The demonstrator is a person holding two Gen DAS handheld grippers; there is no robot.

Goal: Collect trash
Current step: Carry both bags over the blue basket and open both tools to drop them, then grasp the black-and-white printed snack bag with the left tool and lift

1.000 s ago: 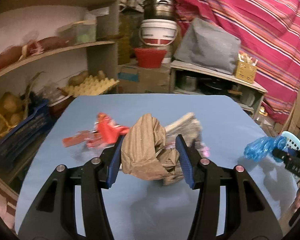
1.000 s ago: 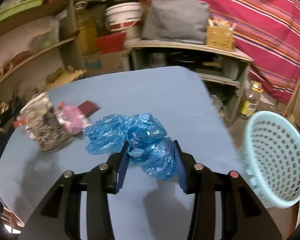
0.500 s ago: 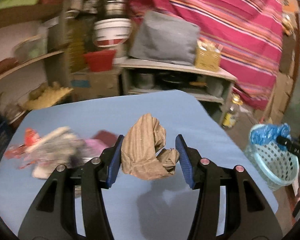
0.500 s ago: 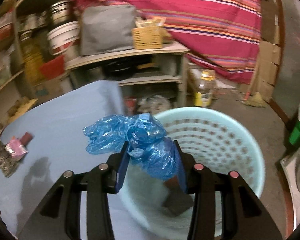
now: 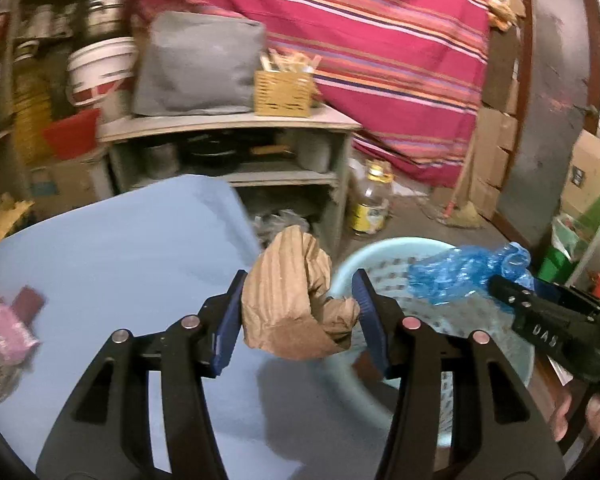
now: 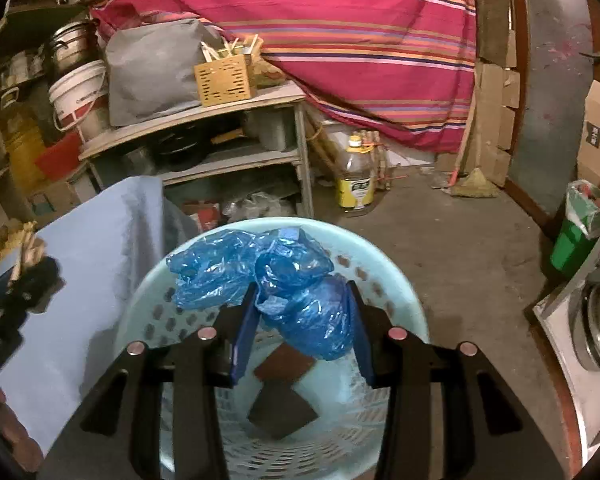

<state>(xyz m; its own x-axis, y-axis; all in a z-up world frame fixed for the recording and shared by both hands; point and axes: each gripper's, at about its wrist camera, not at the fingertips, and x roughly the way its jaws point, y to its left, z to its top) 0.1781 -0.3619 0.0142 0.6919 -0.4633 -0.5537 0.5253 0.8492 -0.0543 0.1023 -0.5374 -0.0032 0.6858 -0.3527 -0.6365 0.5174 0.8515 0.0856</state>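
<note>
Covering the surface (image 5: 112, 248) is a plain blue sheet, and its corner ends just beside a pale blue perforated basket (image 6: 384, 264) that stands on the grey concrete floor of a crowded storeroom. A striped red cloth (image 6: 340, 40) hangs across the back, over a grey shelf unit (image 6: 228, 108) carrying a grey cushion and one small woven box of sticks. One white bucket (image 6: 76, 92) sits left of it, one oil bottle (image 6: 356, 176) on the floor, one green bin (image 6: 572, 240) at the right. Two grippers show. The left gripper (image 5: 300, 312) is clamped on one crumpled brown paper bag (image 5: 288, 304), held over the surface's corner at the basket's rim. The right gripper (image 6: 300, 320) pinches one bunched blue plastic bag (image 6: 292, 280) directly above the basket's mouth. Two dark flat pieces (image 6: 282, 404) lie in the basket's bottom. A few scraps remain on the surface at its left edge, among them a pink wrapper (image 5: 4, 328) and a dark red piece (image 5: 28, 304), blurred.
</note>
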